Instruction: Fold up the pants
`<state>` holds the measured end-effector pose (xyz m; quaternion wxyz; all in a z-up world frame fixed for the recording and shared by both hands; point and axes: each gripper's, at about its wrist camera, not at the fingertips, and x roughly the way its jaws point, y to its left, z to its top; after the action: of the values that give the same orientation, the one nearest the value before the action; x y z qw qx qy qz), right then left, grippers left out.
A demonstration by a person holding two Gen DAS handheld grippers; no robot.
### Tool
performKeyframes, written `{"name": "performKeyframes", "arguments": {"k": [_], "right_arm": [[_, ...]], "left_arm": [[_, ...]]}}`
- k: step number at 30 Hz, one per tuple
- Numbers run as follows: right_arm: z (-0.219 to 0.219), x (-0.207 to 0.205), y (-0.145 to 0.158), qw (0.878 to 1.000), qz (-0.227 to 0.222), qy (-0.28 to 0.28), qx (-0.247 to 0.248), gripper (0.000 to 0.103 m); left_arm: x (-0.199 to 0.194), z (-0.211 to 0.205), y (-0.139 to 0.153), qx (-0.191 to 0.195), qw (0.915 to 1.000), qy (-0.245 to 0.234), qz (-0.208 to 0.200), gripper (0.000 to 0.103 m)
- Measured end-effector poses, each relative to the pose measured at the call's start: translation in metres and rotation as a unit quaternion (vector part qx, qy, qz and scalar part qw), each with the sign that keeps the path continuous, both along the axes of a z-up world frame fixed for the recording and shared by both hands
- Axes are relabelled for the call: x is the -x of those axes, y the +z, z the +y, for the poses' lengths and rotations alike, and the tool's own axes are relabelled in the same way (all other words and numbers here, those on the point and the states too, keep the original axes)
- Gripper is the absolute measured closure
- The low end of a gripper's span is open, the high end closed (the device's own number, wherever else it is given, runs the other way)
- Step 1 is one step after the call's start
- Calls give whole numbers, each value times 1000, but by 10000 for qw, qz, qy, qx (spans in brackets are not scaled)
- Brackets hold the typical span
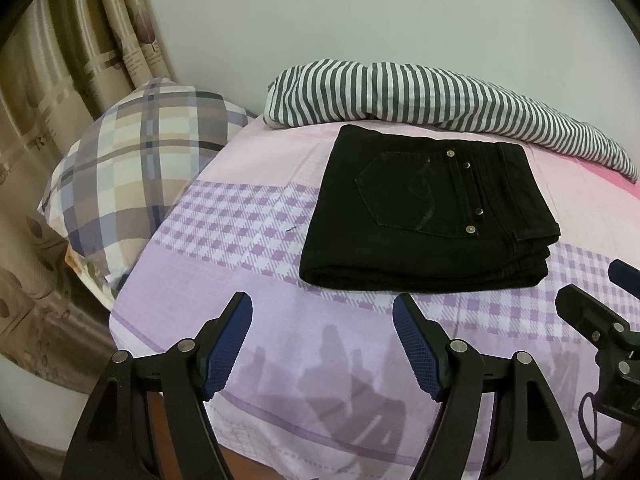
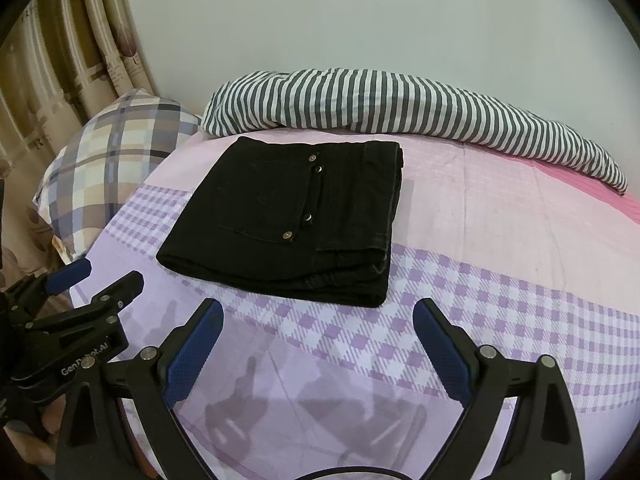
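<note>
The left gripper (image 1: 322,308) and right gripper (image 2: 318,314) both hover with jaws spread wide, holding nothing, over bare checked sheet (image 2: 460,280) near the bed's front edge. Just ahead lie the black pants (image 1: 420,216) — folded into a compact stack, flat on the sheet. Beyond them a striped blanket (image 1: 400,92) lines the wall; a plaid pillow (image 1: 132,168) sits left.
</note>
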<state>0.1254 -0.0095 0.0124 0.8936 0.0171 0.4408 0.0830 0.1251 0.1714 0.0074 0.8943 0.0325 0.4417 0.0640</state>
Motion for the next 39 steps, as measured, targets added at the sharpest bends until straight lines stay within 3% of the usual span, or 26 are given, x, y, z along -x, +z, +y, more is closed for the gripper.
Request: {"name": "performKeyframes", "arguments": {"k": [39], "right_arm": [[0,-1,-9,9999,145,83,-32,9]], "left_arm": [[-2,2,-2,-54,10000,-4,17,30]]}}
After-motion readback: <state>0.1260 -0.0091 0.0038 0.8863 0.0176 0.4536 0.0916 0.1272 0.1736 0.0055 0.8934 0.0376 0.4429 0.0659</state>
